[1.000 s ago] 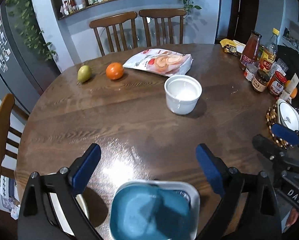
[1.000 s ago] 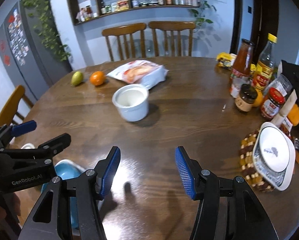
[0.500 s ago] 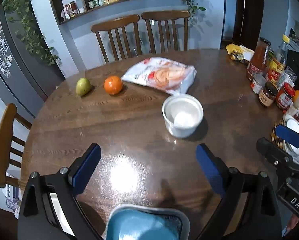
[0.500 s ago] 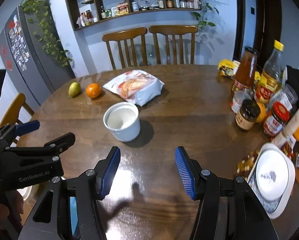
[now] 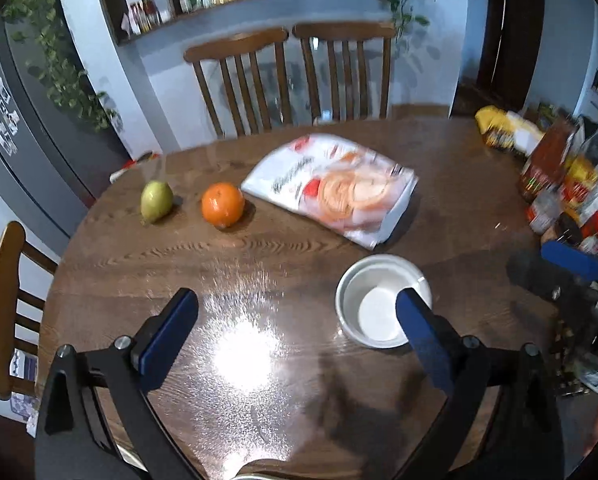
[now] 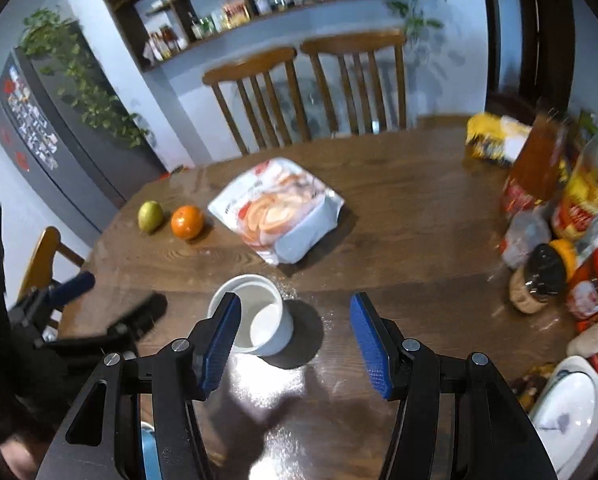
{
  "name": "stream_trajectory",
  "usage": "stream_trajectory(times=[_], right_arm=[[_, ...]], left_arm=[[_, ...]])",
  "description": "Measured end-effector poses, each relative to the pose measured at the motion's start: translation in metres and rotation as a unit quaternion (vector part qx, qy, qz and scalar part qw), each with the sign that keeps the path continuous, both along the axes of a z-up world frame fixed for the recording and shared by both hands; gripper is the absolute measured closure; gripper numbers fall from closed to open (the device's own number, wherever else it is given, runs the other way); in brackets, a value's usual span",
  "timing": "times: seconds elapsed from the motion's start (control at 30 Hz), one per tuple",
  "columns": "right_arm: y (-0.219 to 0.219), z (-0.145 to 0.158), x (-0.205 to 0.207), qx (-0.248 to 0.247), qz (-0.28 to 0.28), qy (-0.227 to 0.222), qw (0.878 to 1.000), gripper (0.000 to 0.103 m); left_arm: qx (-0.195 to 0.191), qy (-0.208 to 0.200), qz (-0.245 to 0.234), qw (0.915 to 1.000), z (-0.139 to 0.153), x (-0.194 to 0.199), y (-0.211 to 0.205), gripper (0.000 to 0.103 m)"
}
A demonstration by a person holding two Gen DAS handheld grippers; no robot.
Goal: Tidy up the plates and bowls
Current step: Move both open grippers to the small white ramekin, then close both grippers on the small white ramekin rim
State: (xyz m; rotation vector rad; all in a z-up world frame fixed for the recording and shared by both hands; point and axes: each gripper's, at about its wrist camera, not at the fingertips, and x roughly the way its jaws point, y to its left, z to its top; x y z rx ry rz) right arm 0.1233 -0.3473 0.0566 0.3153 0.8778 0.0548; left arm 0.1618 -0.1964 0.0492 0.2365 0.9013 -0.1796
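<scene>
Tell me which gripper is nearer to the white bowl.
Right. The right gripper has the white bowl just beyond its left finger; the left gripper has it off beside its right finger.

We can read nothing here: the print on the snack bag (image 5: pixel 335 190) and the labels on the jars and bottles (image 6: pixel 555 216) are too blurred.

On the table (image 6: pixel 399 208), the bowl (image 6: pixel 259 320) stands at lower centre of the right wrist view, the bag (image 6: pixel 277 210) behind it. Left of the bag lie the orange (image 6: pixel 187 222) and pear (image 6: pixel 151 216). Jars (image 6: pixel 539 280) crowd the right edge; a plate (image 6: pixel 567 400) lies lower right.
</scene>
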Motion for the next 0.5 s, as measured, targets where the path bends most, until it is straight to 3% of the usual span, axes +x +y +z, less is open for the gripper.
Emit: stream_trajectory(times=[0.17, 0.4, 0.5], right_arm=[[0.008, -0.041, 0.030, 0.029, 0.022, 0.039, 0.999, 0.045], [0.016, -0.076, 0.047, 0.055, 0.030, 0.067, 0.996, 0.045], [0.019, -0.084, 0.051, 0.052, 0.031, 0.073, 0.995, 0.048]], left_arm=[[-0.004, 0.043, 0.007, 0.9990, -0.037, 0.017, -0.005, 0.005], [0.001, 0.065, 0.005, 0.9979, -0.064, 0.028, -0.011, 0.007], [-0.003, 0.074, 0.000, 0.9973, -0.072, 0.031, -0.015, 0.015]])
